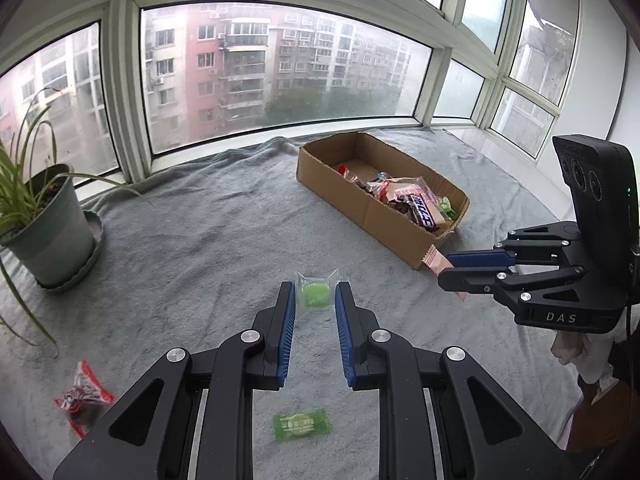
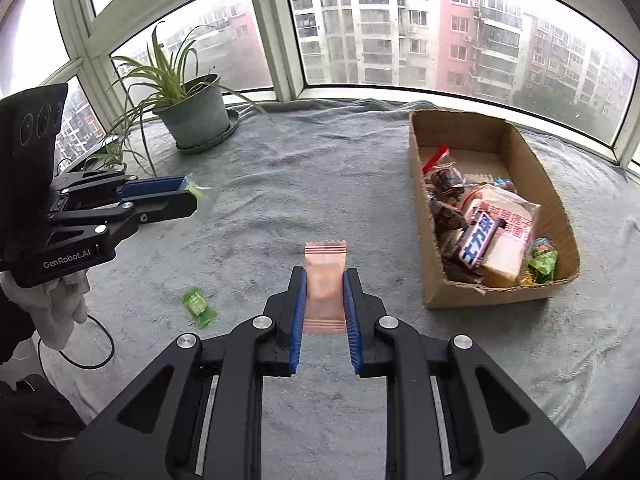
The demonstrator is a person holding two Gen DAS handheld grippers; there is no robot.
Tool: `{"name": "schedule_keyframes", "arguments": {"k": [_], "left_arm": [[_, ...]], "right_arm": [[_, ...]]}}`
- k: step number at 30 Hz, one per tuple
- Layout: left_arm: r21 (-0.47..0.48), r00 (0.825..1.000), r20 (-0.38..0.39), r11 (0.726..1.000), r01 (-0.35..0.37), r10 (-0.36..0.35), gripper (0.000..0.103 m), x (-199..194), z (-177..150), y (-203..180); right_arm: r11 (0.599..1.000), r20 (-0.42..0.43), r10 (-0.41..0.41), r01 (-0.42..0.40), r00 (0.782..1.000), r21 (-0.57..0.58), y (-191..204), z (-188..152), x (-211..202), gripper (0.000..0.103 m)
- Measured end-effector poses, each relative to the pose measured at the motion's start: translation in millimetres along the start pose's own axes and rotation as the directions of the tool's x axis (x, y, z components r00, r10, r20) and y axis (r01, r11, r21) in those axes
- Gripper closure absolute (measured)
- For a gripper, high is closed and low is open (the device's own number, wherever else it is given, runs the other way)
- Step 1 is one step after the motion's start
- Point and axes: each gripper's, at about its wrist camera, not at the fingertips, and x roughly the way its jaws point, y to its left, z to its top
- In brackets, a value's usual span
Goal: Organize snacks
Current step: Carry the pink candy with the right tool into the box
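My left gripper [image 1: 315, 294] is shut on a clear-wrapped green candy [image 1: 316, 294] and holds it above the grey blanket; it also shows in the right wrist view [image 2: 192, 196]. My right gripper [image 2: 325, 280] is shut on a pink snack packet [image 2: 325, 280], held above the blanket left of the cardboard box [image 2: 556, 216]; it shows in the left wrist view [image 1: 450, 266] with the packet [image 1: 438, 260] near the box's front corner [image 1: 400, 236]. The box holds several snacks. A green wrapped candy [image 1: 301, 424] lies on the blanket below my left gripper, also in the right wrist view [image 2: 198, 304].
A red-and-clear snack bag [image 1: 82, 396] lies on the blanket at the left. A potted plant [image 1: 48, 224] stands at the left by the window, also in the right wrist view [image 2: 196, 116]. A black cable [image 2: 96, 344] loops at the blanket's edge.
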Motion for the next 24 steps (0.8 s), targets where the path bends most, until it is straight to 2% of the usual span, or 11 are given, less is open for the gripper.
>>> {"name": "schedule_keyframes", "arguments": {"k": [8,14,24], "left_arm": [[0.021,1.0,-0.007,1.0,0.023,-0.023,0.085,20.1,20.1,-15.5],[0.027,0.999,-0.005,0.999,0.04,-0.04,0.085,42.5,47.6,-25.3],[0.073,0.999,0.013,0.996,0.05,-0.051,0.085,83.4,99.5,-44.7]], "right_arm": [[0.996,0.038,-0.073,0.071,0.997,0.054,-54.0,13.9,-14.4,0.084],[0.987,0.052,-0.141,0.136,0.989,0.081,-93.5,26.8,-18.7,0.084],[0.971,0.019,-0.214,0.21,0.977,0.112,-148.7,37.2,-4.9,0.084]]}}
